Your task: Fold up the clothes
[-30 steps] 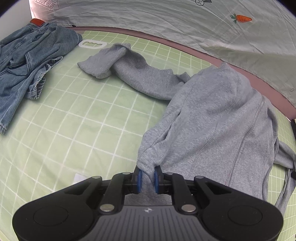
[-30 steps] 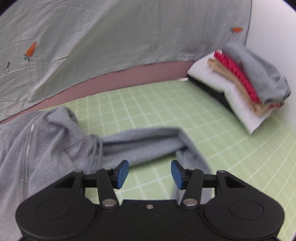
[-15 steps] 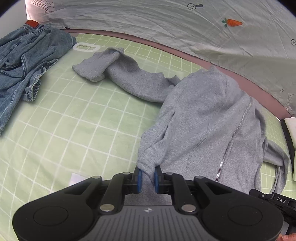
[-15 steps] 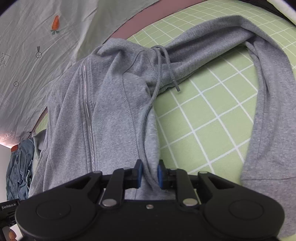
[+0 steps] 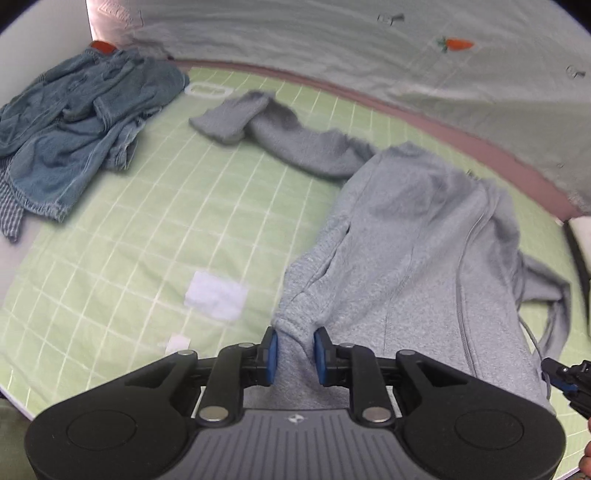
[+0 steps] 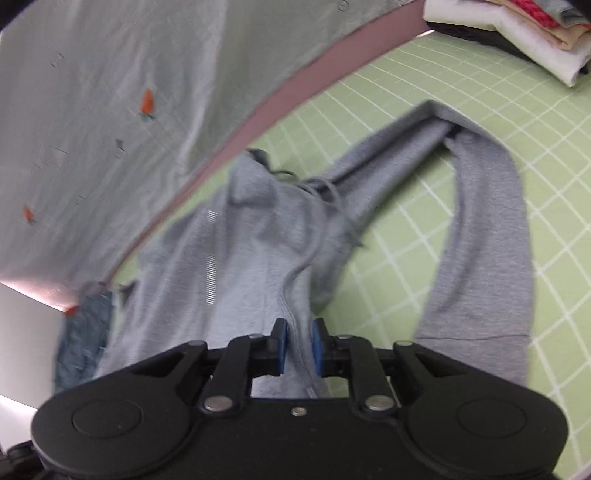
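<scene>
Looks like a staged folding station: green gridded mat (image 5: 110, 229), carrot-print sheet (image 5: 332, 44) backdrop, folded clothes stack (image 6: 517, 33).

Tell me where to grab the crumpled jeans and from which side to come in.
Grip the jeans at the waistband end, by the reddish-brown patch near the back wall; that stiff band should hold the whole garment. Come from the open green mat side, tongs low. Both tongs, left and right, are shut on the grey hoodie, so one must let go first.
</scene>
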`<action>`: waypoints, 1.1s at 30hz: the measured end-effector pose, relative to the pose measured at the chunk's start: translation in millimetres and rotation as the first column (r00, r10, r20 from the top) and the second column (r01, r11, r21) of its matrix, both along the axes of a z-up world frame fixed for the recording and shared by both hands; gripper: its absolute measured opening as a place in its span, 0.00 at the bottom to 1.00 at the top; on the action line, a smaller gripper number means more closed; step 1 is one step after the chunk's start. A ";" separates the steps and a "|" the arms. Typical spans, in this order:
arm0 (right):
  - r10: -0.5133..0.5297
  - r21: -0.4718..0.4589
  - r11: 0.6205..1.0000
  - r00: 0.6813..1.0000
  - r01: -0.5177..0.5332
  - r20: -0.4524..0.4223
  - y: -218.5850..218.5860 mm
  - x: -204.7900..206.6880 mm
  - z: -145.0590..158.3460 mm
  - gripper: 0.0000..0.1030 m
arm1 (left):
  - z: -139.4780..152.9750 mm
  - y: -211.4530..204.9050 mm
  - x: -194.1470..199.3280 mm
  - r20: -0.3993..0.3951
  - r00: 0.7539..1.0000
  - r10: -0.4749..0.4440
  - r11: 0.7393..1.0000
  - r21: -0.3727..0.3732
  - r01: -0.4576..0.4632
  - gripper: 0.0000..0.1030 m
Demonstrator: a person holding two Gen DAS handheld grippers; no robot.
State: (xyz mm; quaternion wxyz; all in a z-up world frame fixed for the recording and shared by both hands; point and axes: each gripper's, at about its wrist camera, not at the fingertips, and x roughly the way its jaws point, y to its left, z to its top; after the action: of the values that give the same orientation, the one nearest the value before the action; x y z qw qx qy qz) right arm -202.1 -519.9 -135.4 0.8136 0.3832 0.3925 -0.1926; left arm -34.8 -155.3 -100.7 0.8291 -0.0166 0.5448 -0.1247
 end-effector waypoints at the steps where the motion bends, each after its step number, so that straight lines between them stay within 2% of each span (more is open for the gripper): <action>1: 0.007 -0.008 1.000 1.000 -0.007 -0.012 2.0 -4.7 -2.9 0.20 | -11.6 -1.1 -0.7 -0.032 0.999 0.000 1.000 0.028 0.001 0.26; 2: 0.013 -0.016 1.000 1.000 -0.013 -0.024 4.1 -9.4 -5.8 0.22 | -18.3 -2.4 -3.7 -0.048 0.999 -0.005 0.999 0.036 0.006 0.26; 4: 0.026 -0.031 0.999 0.998 -0.027 -0.049 8.2 -18.8 -11.7 0.37 | -24.5 -4.4 -12.2 -0.045 0.999 -0.023 0.996 0.081 0.027 0.26; 6: 0.038 -0.047 0.998 0.997 -0.041 -0.073 12.3 -28.2 -17.5 0.37 | -28.1 -6.0 -19.9 -0.035 0.998 -0.045 0.991 0.127 0.049 0.28; 14: 0.067 -0.063 0.995 0.991 -0.075 -0.120 34.0 -61.9 -28.9 0.37 | -40.7 1.3 -29.5 -0.057 0.997 -0.050 0.983 0.175 0.059 0.35; 17: 0.108 -0.135 0.983 0.984 -0.127 -0.142 50.2 -66.1 -26.3 0.37 | -45.2 4.1 -33.0 -0.065 0.997 -0.052 0.979 0.193 0.063 0.35; 20: 0.147 -0.181 0.967 0.974 -0.178 -0.171 65.7 -65.3 -26.7 0.36 | -47.7 9.9 -35.0 -0.054 0.997 -0.060 0.976 0.208 0.070 0.35; 23: 0.193 -0.211 0.952 0.969 -0.223 -0.156 82.5 -64.1 -27.2 0.34 | -53.7 17.1 -35.4 -0.065 0.996 -0.060 0.978 0.196 0.072 0.36; 30: 0.314 -0.275 0.892 0.929 -0.359 -0.194 124.6 -57.2 -32.8 0.18 | -58.8 24.6 -36.1 -0.065 0.994 -0.093 0.980 0.169 0.102 0.35; 33: 0.328 -0.269 0.887 0.922 -0.375 -0.204 131.4 -55.0 -34.8 0.17 | -60.8 24.0 -35.0 -0.070 0.992 -0.101 0.982 0.152 0.110 0.31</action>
State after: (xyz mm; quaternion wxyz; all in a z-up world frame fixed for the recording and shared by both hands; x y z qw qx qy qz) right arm -257.1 -388.5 -170.2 0.8516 0.1602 0.4824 -0.1283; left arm -69.7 -131.4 -161.5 0.8026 0.0733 0.5787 -0.1249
